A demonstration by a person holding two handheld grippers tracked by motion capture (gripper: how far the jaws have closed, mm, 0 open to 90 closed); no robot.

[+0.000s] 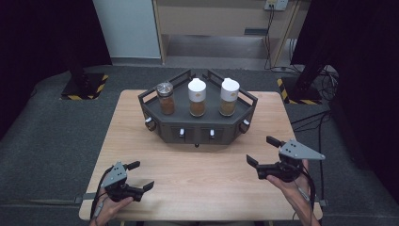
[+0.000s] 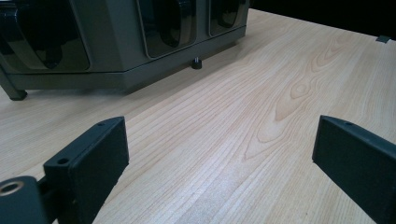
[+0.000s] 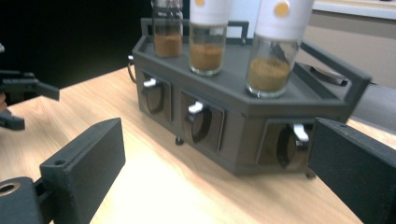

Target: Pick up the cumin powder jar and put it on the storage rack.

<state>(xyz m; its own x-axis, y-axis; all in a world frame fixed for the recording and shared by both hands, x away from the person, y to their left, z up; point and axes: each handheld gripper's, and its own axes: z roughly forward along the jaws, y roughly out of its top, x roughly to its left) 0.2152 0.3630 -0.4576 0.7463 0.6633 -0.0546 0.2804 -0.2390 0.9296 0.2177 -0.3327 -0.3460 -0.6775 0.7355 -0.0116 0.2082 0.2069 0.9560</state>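
A dark grey rack [image 1: 197, 129] stands at the back middle of the wooden table [image 1: 197, 188]. On its top are a metal-capped jar [image 1: 165, 99] and two white-capped jars [image 1: 197, 98] [image 1: 229, 97], all with brown powder. Its front holds small drawers with white knobs. My left gripper [image 1: 144, 175] rests near the front left corner, open, with bare wood between its jaws [image 2: 219, 149]. My right gripper [image 1: 258, 149] hovers front right of the rack, open and empty [image 3: 217, 154], facing the rack [image 3: 233, 88] and its jars [image 3: 271, 70].
In the left gripper view a small black foot [image 2: 196, 63] sticks out under the rack's front edge [image 2: 112, 51]. In the right gripper view the left gripper [image 3: 39, 108] is at the far left. Bare tabletop lies between both grippers. Grey floor surrounds the table.
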